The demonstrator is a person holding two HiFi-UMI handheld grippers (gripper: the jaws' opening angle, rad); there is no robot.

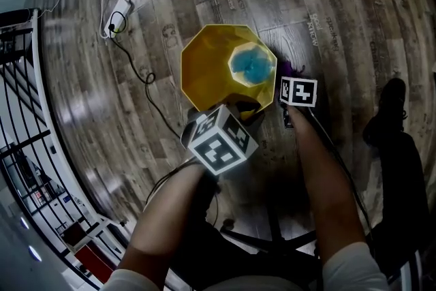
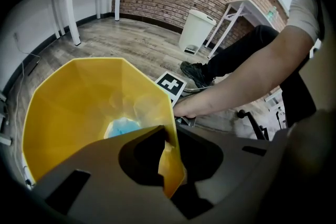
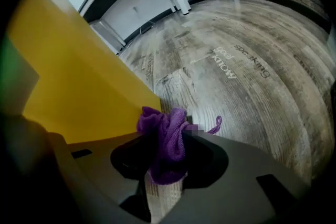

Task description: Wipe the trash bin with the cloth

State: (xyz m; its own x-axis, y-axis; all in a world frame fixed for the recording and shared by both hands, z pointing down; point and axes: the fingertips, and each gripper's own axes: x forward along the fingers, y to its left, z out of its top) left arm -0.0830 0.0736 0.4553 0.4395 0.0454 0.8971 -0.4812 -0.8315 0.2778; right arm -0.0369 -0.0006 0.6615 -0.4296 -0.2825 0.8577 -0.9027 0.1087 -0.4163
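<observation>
— Gripping anything, that left gripper?
— Yes, its jaws sit nearly together, pinching the rim of the yellow trash bin.
— And the right gripper?
— Clamped on the purple cloth, just beside the bin's outer wall.

Glossy plastic bin, fuzzy cloth
</observation>
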